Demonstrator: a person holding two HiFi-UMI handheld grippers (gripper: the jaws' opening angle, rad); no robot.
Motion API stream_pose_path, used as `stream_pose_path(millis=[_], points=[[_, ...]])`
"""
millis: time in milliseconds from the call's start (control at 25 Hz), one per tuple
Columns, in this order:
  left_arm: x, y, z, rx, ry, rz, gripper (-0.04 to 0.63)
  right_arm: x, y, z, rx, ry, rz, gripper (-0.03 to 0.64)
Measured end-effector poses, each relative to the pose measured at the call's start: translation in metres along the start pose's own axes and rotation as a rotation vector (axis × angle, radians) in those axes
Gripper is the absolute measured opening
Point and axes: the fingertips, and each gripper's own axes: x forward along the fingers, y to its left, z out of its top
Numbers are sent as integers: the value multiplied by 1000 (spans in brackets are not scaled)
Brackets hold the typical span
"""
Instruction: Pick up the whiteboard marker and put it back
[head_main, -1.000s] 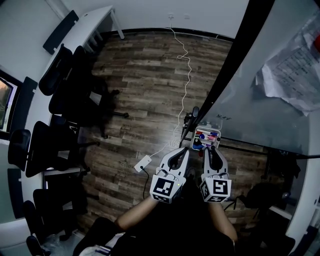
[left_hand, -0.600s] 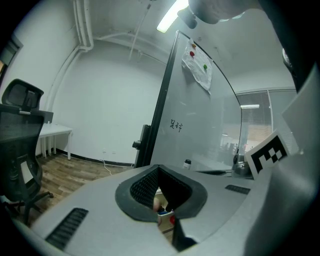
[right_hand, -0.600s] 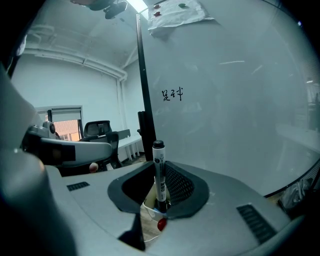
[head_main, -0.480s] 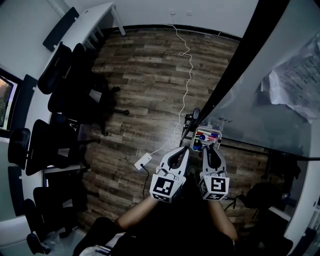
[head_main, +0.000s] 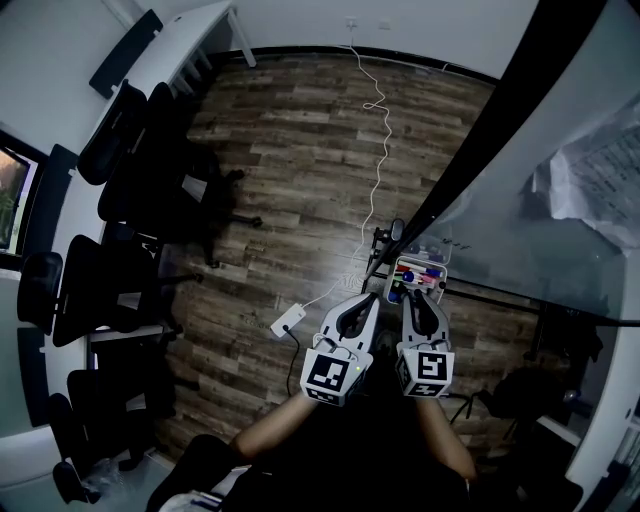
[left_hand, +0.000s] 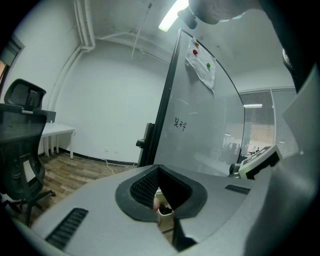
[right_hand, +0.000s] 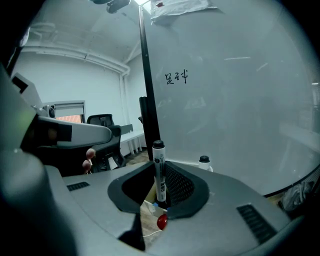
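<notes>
Slightly downward points right hand-held gripper (head_main: 421, 303) (clamping marker (right_hand: 159, 175)).

An office: whiteboard (head_main: 520, 235), black swivel chairs (head_main: 125, 155) and white desk (head_main: 185, 45).

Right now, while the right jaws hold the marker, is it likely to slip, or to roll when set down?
The marker looks smooth and round, so it may slide in the jaws of the right gripper if they loosen. It looks slim and stiff, probably light. Laid flat it would likely roll.
</notes>
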Motion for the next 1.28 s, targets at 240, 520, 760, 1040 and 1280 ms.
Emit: stream_pose_path(millis=[240,520,760,1040,1280], points=[[1,5,-1,24,13,5,8,3,3,-4,4,23,10,77],[1,8,-2,35,33,11,8,7,7,-7,-29,31,21,77],[1,8,1,5,20,15,8,9,13,-6,-62,31,34,77],[-1,12,-1,17,20,31,8,11,23,-7,-82,29,77,78],[-3,19,-1,10,32,44,8,15,32,-9,-91,36,100,78]])
